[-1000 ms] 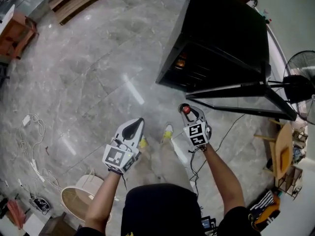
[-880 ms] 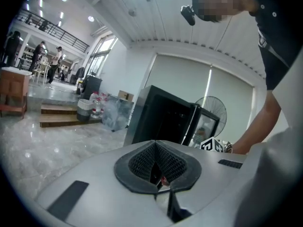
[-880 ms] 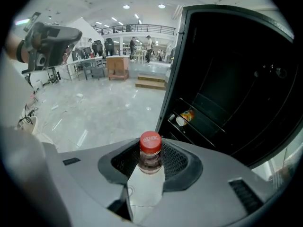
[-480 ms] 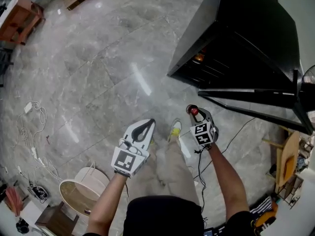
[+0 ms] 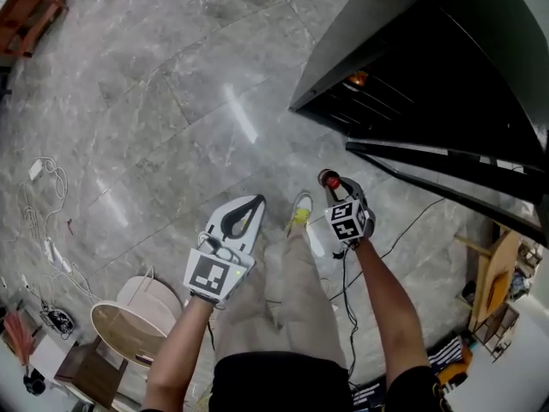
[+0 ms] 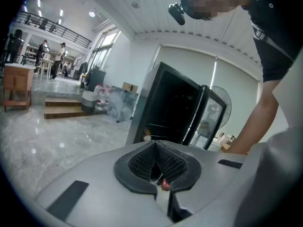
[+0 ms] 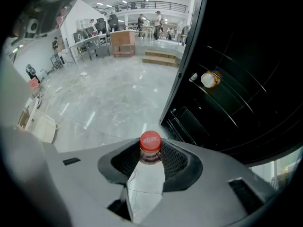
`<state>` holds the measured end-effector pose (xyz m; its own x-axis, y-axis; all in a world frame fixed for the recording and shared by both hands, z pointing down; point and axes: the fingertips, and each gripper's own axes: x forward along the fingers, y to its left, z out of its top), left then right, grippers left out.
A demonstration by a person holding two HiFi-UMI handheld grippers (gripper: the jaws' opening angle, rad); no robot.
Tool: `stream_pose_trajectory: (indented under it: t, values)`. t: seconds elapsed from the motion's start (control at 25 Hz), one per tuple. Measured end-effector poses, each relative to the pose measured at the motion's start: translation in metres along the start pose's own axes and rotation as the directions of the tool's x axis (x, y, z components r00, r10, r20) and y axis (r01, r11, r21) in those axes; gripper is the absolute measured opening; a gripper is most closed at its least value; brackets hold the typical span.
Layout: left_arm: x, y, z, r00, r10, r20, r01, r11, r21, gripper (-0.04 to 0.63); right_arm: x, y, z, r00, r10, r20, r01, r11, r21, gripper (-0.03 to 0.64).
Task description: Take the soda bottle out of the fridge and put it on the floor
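Head view: fridge (image 5: 446, 67) stands open, far right. Out of it already: soda bottle (image 5: 328, 179), red cap up, held in right gripper (image 5: 335, 189) above floor (image 5: 171, 101), near person's shoe (image 5: 299, 213). Alongside to left, left gripper (image 5: 246, 211), carrying nothing.

Left gripper view: fingers together, nothing between them.

Right gripper view: fingers clamped on bottle neck just under cap; open fridge at right.

Judgement: set-down step in hand, bottle not yet grounded. Next move calls for upright lowering onto bare floor clear of shoe, then release.
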<state>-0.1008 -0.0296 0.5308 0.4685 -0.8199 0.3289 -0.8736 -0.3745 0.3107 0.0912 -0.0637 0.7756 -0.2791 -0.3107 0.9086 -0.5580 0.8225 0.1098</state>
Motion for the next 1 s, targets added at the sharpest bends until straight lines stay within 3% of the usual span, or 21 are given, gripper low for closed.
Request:
stream_pose_trajectory:
  t: [0.28,0.56,1.0]
  values:
    - [0.017,0.017,-0.047,0.998,0.057,-0.034,-0.056,0.998,0.028,0.015,0.047,0.01,-0.025,0.999,0.034,-0.028,-0.034,0.999,-0.01,0.126]
    - [0.028,0.034,-0.096,0.993,0.113,-0.036,-0.112,0.993,0.034,0.015,0.086,0.022,-0.055,0.997,0.053,-0.048,-0.05,0.997,0.058,0.126]
    - [0.051,0.044,-0.147,0.992,0.102,-0.08,-0.102,0.995,0.01,0.015,0.136,0.026,-0.093,0.994,0.068,-0.082,-0.063,0.996,0.061,0.126]
